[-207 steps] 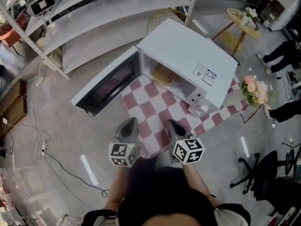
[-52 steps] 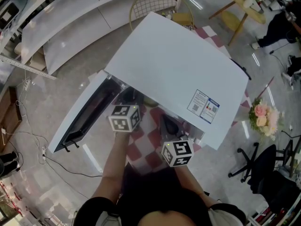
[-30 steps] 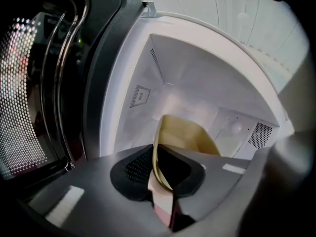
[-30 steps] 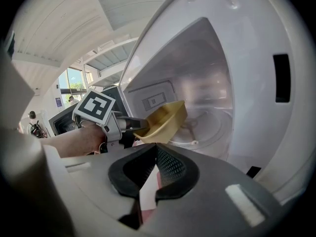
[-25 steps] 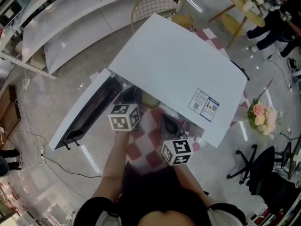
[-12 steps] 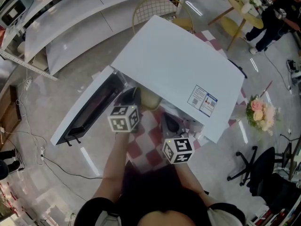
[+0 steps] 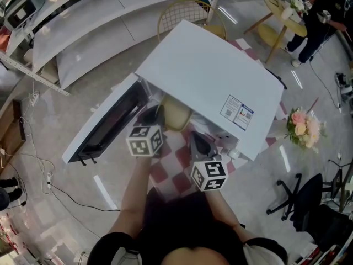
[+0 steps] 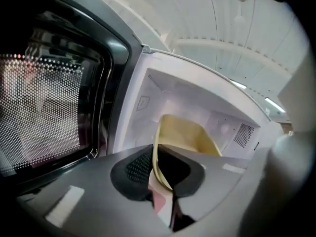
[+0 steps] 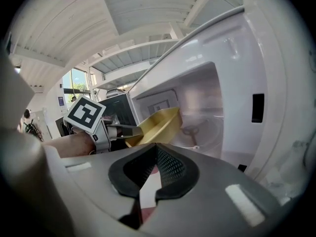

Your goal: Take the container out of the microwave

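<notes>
The yellow container [image 7: 175, 115] is tilted at the mouth of the white microwave [image 7: 209, 87], part of it still under the top. My left gripper [image 7: 154, 115] is shut on its near rim; in the left gripper view the thin yellow rim [image 8: 185, 137] runs between the pads of that gripper [image 8: 157, 154]. The right gripper view shows the container [image 9: 158, 125] held by the left gripper [image 9: 126, 130] in front of the glass turntable [image 9: 197, 132]. My right gripper [image 7: 197, 138] hovers just outside the opening, shut and holding nothing [image 9: 157, 149].
The microwave door [image 7: 107, 128] hangs open to the left. A red-and-white checked cloth [image 7: 176, 164] lies under the microwave. There are flowers [image 7: 300, 127] at the right, a wire chair [image 7: 185, 12] behind, an office chair [image 7: 303, 203] and a person [image 7: 320, 10] far right.
My left gripper has drawn back a little with the container, so more of the yellow shows outside the microwave. The right gripper has barely moved.
</notes>
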`<state>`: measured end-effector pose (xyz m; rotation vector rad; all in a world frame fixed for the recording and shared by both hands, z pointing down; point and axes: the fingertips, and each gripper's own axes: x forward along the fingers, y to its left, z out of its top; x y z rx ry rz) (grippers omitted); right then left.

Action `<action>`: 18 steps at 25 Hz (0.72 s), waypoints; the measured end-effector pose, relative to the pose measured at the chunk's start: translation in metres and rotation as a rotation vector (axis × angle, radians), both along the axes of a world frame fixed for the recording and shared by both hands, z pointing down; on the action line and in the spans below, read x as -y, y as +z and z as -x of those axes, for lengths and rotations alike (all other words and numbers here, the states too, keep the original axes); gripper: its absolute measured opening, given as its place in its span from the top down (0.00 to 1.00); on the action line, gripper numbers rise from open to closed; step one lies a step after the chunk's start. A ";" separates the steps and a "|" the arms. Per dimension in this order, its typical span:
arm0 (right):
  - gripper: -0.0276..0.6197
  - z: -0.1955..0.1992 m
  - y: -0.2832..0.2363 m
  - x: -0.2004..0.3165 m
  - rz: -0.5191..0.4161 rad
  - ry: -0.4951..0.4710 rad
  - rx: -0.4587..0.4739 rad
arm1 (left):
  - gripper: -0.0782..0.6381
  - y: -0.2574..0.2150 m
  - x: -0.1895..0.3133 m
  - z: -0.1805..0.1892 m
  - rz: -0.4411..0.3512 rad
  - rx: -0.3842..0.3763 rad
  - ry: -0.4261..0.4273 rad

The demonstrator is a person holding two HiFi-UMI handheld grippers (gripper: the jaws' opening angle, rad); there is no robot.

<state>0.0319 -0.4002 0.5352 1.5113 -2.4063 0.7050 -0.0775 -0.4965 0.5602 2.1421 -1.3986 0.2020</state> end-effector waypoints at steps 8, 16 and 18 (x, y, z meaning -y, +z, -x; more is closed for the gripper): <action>0.96 0.006 -0.007 -0.016 -0.007 0.008 0.038 | 0.84 -0.006 -0.018 0.010 -0.011 0.004 -0.009; 0.96 0.009 -0.016 -0.031 -0.019 0.021 0.057 | 0.84 -0.015 -0.037 0.018 -0.016 -0.001 -0.008; 0.96 0.009 -0.018 -0.034 -0.019 0.026 0.066 | 0.84 -0.017 -0.042 0.020 -0.017 0.002 -0.008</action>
